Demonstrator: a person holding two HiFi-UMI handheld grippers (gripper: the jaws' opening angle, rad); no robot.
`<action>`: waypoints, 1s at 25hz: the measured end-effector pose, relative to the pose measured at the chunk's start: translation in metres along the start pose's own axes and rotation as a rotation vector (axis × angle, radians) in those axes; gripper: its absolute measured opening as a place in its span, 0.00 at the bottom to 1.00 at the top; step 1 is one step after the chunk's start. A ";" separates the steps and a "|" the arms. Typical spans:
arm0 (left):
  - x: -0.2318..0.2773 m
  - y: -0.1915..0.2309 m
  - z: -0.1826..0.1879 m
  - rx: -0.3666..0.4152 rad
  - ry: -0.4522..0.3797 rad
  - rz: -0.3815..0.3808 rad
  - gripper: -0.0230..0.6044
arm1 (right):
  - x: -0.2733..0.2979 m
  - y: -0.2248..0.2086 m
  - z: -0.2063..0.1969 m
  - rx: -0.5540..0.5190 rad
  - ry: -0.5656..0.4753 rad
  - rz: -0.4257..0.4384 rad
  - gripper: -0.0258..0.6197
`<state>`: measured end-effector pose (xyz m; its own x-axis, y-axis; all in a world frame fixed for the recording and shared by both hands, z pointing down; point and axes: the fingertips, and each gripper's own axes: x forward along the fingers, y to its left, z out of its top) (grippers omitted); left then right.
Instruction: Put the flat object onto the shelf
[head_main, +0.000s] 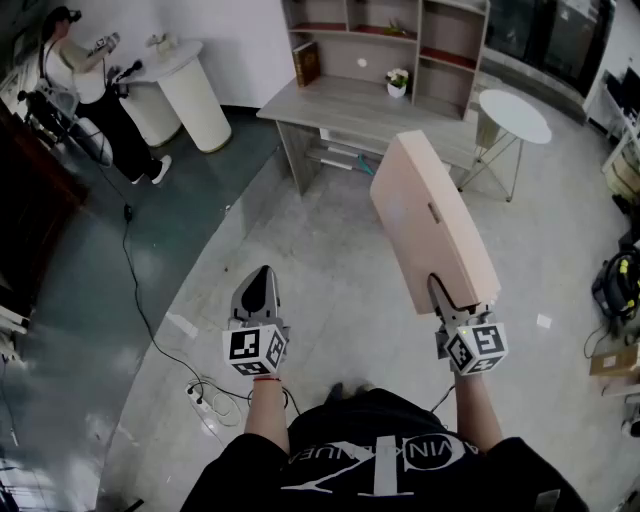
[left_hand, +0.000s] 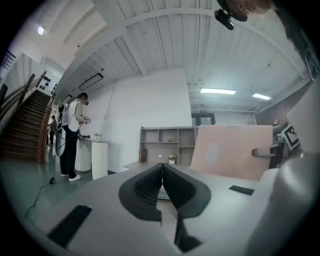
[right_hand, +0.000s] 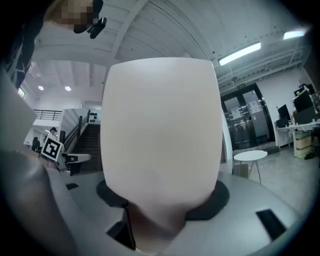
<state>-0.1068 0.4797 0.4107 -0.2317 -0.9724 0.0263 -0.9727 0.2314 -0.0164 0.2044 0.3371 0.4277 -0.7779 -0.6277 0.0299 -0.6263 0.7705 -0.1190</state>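
The flat object (head_main: 432, 215) is clamped by its near end in the right tongs (head_main: 440, 288). Its long axis runs away from the person toward the shelf (head_main: 417, 55), which stands on the bench (head_main: 330, 110) well ahead. The left tongs (head_main: 262, 278) are pressed together, empty.
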 end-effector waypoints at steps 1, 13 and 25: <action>0.003 0.000 -0.001 -0.003 -0.001 0.001 0.04 | 0.001 -0.002 -0.001 0.000 0.001 0.000 0.48; 0.025 -0.014 0.006 -0.003 -0.012 -0.014 0.04 | 0.001 -0.019 -0.001 -0.026 0.007 -0.008 0.48; 0.026 -0.043 0.008 0.016 -0.021 -0.042 0.04 | -0.029 -0.042 0.001 -0.005 -0.028 -0.037 0.48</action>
<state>-0.0705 0.4441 0.4039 -0.1908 -0.9816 0.0067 -0.9812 0.1905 -0.0318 0.2533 0.3231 0.4305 -0.7523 -0.6588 0.0064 -0.6551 0.7471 -0.1128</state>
